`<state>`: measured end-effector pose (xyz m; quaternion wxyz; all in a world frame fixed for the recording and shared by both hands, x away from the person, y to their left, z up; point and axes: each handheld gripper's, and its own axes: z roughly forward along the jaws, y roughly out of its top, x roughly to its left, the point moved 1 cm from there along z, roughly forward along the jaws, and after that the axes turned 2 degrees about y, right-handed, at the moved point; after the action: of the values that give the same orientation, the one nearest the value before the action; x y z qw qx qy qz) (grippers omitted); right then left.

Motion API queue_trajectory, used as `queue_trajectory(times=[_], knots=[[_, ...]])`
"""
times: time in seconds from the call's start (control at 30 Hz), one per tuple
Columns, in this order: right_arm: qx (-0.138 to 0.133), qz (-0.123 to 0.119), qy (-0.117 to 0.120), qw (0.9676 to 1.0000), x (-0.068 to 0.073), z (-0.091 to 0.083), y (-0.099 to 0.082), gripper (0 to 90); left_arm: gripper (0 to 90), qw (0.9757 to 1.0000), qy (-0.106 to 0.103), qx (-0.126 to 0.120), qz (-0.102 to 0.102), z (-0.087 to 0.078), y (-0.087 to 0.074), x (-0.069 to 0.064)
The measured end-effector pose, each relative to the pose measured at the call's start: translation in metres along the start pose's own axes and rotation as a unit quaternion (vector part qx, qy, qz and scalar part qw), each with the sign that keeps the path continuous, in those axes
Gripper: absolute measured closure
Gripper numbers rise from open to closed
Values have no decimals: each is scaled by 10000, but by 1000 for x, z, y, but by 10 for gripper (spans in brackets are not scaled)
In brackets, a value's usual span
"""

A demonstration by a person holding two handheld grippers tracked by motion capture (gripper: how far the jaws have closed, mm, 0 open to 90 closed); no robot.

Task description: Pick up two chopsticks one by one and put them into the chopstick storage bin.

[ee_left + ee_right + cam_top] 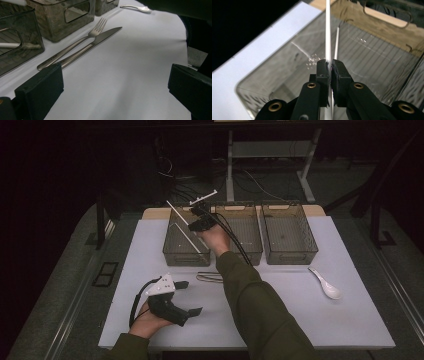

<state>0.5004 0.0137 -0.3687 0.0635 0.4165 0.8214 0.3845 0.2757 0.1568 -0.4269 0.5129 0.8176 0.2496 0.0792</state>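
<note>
1. Thin white chopstick [328, 30], straight and smooth, round in section, pinched near its middle by the right tongs [329, 67].
2. Clenched on that chopstick, the two black pads pressing it from either side, stick running on past the tips and back down between the arms.
3. Seen from above: right tongs [196, 220] held over the left bin [172, 251], chopstick [176, 213] slanting up and away past the bin's far left corner.
4. Second white chopstick [336, 40] lying inside the same bin on its ribbed floor, close beside the held one, apparently apart from it.
5. Bin walls smoky and see-through, with a cut-out handle at the far end.
6. Two more bins alike in a row: middle bin [245, 237] and right bin [289, 234], side by side on the white table [300, 315].
7. Left tongs [113, 92] released, jaws wide apart, nothing between them, hovering low over bare table near the front left.
8. Ahead of the left tongs: steel fork [75, 45] and steel knife [92, 43] lying side by side, touching or nearly so, just in front of the bins.
9. White soup spoon [326, 284] lying alone on the table, in front of the right bin, well apart from the fork and knife.
</note>
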Motion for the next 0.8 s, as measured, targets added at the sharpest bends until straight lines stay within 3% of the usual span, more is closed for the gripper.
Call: queue_trajectory(times=[0.23, 0.37, 0.53, 0.8], knots=[[204, 19, 12, 9998, 2, 12, -8, 833, 0, 10000, -8, 11, 13, 1, 0, 0], [228, 5, 89, 9997, 4, 12, -8, 701, 0, 10000, -7, 11, 12, 1, 0, 0], [107, -108, 42, 9999, 6, 1, -6, 579, 0, 10000, -2, 23, 20, 0, 0, 0], [83, -314, 149, 9994, 2, -27, -15, 473, 0, 10000, -2, 51, 22, 1, 0, 0]])
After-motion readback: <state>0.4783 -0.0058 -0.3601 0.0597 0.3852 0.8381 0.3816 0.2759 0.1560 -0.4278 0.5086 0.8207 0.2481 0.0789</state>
